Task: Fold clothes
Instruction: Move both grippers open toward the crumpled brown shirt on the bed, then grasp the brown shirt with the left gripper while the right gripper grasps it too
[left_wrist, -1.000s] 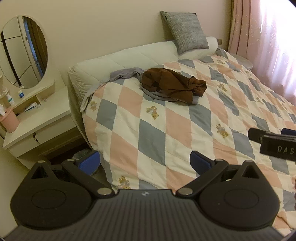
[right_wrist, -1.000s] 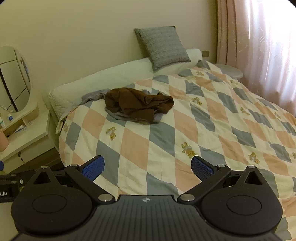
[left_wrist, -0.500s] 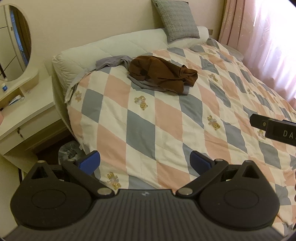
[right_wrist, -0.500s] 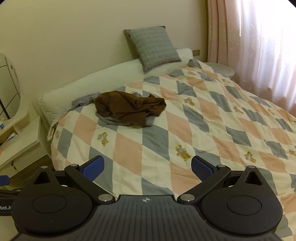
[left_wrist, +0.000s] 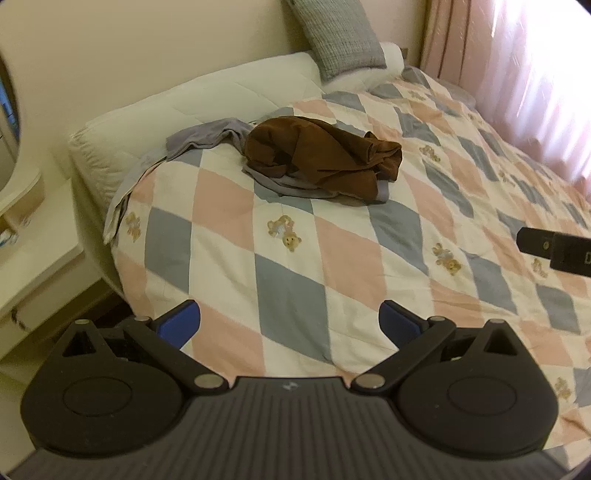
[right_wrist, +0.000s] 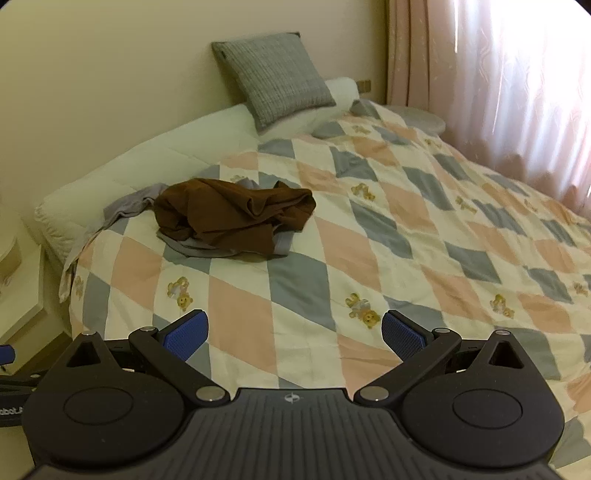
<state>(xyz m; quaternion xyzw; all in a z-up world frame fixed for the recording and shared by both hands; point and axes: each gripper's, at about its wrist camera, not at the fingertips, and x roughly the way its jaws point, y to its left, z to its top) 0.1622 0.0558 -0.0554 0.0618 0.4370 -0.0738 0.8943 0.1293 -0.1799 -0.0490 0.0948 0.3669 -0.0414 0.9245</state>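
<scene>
A crumpled brown garment (left_wrist: 325, 157) (right_wrist: 232, 216) lies in a heap on the checked quilt (left_wrist: 295, 273) (right_wrist: 369, 258), near the head of the bed. A grey garment (left_wrist: 207, 136) (right_wrist: 129, 205) lies partly under it and trails off to the left. My left gripper (left_wrist: 290, 321) is open above the quilt's near edge, well short of the heap, with nothing between its blue pads. My right gripper (right_wrist: 295, 330) is likewise open and empty, further right, and its black body also shows at the right edge of the left wrist view.
A grey cushion (right_wrist: 273, 79) leans on the wall above a white padded headboard (left_wrist: 192, 107). A white dressing table (left_wrist: 33, 258) with a mirror stands left of the bed. Pink curtains (right_wrist: 498, 81) hang on the right. A round stool (right_wrist: 417, 118) sits beside them.
Both grippers have moved forward and to the right, closer to the bed; the heap of clothes looms larger. The dressing table has slid towards the left edge. Both stay open.
</scene>
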